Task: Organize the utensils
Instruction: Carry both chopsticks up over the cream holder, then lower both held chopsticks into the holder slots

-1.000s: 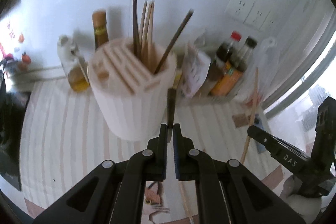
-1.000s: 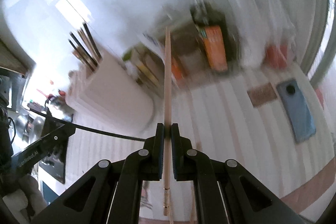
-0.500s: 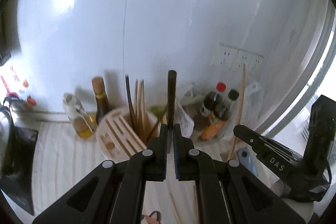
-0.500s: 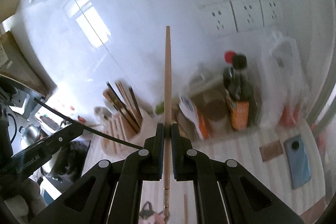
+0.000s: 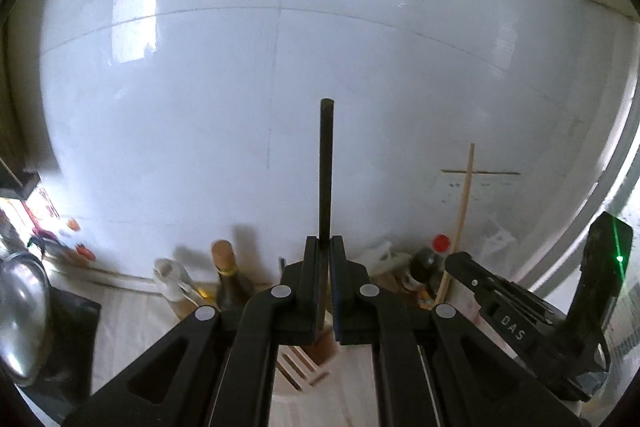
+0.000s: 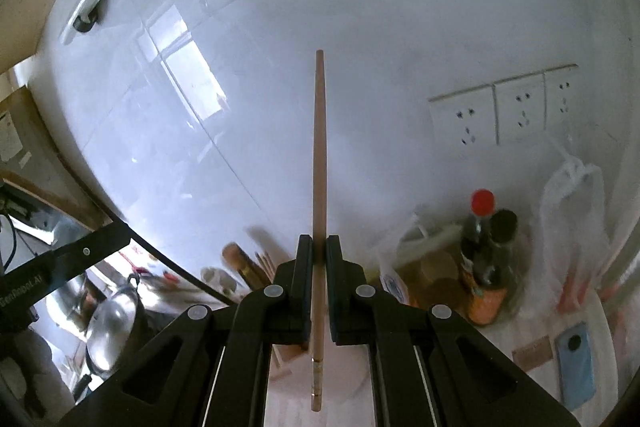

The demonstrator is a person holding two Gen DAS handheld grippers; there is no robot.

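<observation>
My left gripper (image 5: 324, 243) is shut on a dark chopstick (image 5: 326, 167) that stands up against the white wall. Beneath its fingers shows part of the pale slotted utensil holder (image 5: 304, 367). In the right wrist view my right gripper (image 6: 319, 243) is shut on a light wooden chopstick (image 6: 319, 167), whose banded end hangs below the jaws. Behind its fingers, several chopsticks (image 6: 256, 267) poke out of the holder (image 6: 284, 351). Each gripper shows in the other's view: the right gripper (image 5: 500, 291) with its wooden chopstick (image 5: 464, 195), and the left gripper (image 6: 80, 255) at the left.
Sauce bottles (image 6: 484, 267), a plastic bag (image 6: 576, 219) and a blue phone (image 6: 574, 363) sit at the right, under wall sockets (image 6: 504, 111). A corked bottle (image 5: 228, 279) and an oil bottle (image 5: 176, 283) stand left of the holder. A steel pot (image 6: 108, 327) is at the far left.
Both grippers have risen and tipped upward with their chopsticks. The holder and bottles have slid to the bottom of both views, and the wall now fills most of them.
</observation>
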